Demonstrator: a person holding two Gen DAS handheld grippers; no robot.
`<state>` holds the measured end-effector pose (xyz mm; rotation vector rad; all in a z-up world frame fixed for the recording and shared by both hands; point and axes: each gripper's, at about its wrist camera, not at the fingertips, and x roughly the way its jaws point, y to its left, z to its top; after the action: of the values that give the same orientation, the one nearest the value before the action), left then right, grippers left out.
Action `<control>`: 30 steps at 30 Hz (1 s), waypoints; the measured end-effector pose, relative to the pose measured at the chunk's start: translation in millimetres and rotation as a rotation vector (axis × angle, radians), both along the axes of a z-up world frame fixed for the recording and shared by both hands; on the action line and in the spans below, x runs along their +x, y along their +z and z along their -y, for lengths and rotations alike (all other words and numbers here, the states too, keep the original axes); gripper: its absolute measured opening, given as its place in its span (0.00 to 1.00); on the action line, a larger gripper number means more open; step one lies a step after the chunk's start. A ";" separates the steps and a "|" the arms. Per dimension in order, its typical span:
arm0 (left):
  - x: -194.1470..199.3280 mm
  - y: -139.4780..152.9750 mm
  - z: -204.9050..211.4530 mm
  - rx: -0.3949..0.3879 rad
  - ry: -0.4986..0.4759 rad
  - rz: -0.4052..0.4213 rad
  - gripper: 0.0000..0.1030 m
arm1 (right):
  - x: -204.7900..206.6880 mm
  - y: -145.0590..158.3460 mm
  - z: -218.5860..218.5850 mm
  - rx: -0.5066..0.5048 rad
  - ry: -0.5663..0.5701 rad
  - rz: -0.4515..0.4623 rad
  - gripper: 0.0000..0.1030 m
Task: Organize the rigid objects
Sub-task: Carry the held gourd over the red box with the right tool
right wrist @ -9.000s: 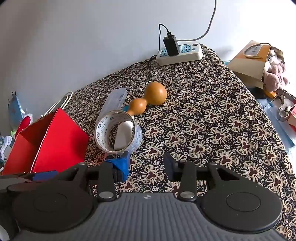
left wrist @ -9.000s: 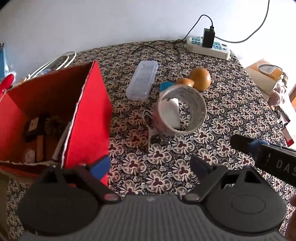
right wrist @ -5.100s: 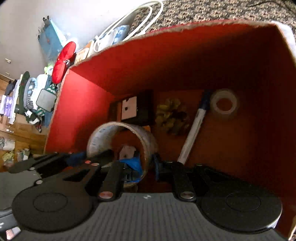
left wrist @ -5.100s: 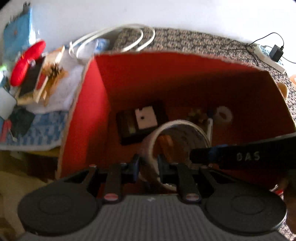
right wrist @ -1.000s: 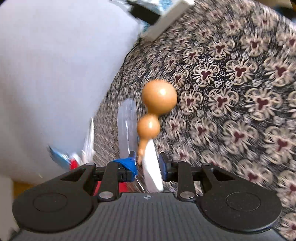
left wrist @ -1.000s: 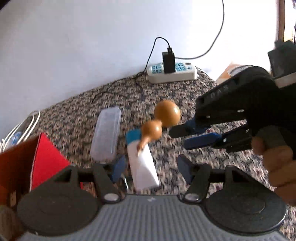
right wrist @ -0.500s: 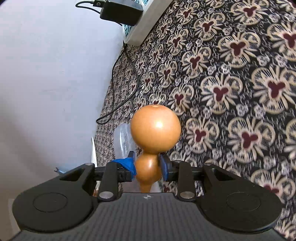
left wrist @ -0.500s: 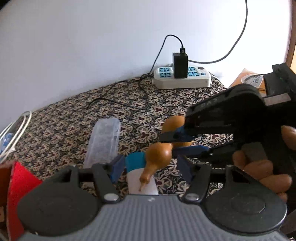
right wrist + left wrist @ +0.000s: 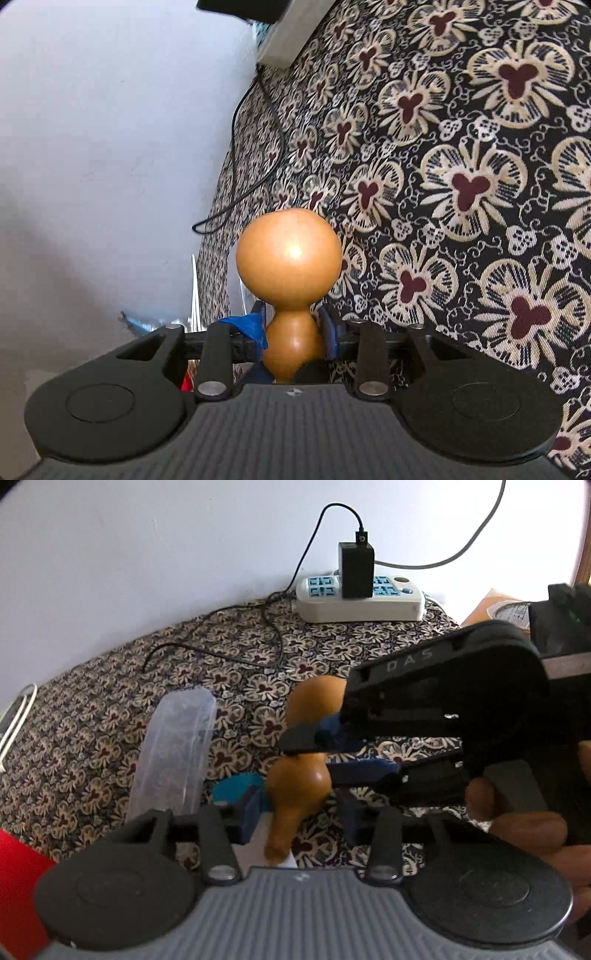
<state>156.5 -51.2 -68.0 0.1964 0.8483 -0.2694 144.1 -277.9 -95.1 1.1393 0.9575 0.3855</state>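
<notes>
An orange-brown gourd (image 9: 288,254) lies on the patterned tablecloth. My right gripper (image 9: 293,330) is shut on its narrow waist, the big bulb pointing forward. In the left wrist view the right gripper (image 9: 310,753) comes in from the right and grips the gourd (image 9: 297,782) between its two bulbs. My left gripper (image 9: 299,812) is open, its fingers on either side of the gourd's small bulb and stem. A clear plastic case (image 9: 173,753) lies to the left. A white bottle with a teal cap (image 9: 231,792) lies under the gourd's stem.
A white power strip (image 9: 360,600) with a black charger plugged in sits at the table's far edge, and a black cable (image 9: 221,653) runs from it. A corner of the red box (image 9: 18,878) shows at the lower left. A wall stands behind the table.
My right gripper has closed on the gourd's waist and drawn nearer. The left gripper has moved forward and closer to the gourd.
</notes>
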 end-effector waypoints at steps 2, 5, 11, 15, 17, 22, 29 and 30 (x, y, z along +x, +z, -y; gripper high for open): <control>-0.8 1.4 -1.9 -0.022 0.000 -0.013 0.35 | -0.5 -5.0 1.7 -0.002 0.007 0.004 0.14; -5.2 6.4 -4.5 -0.053 -0.004 -0.022 0.36 | -4.6 -7.8 6.0 0.010 0.012 0.011 0.14; -24.4 17.3 -7.0 -0.095 -0.025 -0.050 0.36 | -17.6 0.9 7.0 -0.049 0.044 0.038 0.14; -46.3 27.3 -11.0 -0.111 -0.037 -0.054 0.35 | -27.1 2.2 4.6 -0.050 0.063 0.036 0.14; -60.3 31.4 -12.7 -0.112 -0.043 -0.051 0.35 | -33.8 3.3 2.7 -0.046 0.071 0.033 0.14; -93.3 37.7 -20.7 -0.135 -0.044 -0.061 0.35 | -51.0 4.7 -8.3 -0.076 0.094 0.036 0.14; -142.2 40.5 -34.3 -0.146 -0.047 -0.084 0.32 | -94.0 13.1 -40.3 -0.145 0.144 0.046 0.14; -148.2 40.5 -36.0 -0.145 -0.048 -0.085 0.31 | -96.9 12.1 -45.2 -0.152 0.150 0.048 0.14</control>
<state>8.3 -15.2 -27.5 0.0704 0.9052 -0.3849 47.2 -232.8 -83.0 0.9198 1.0163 0.4517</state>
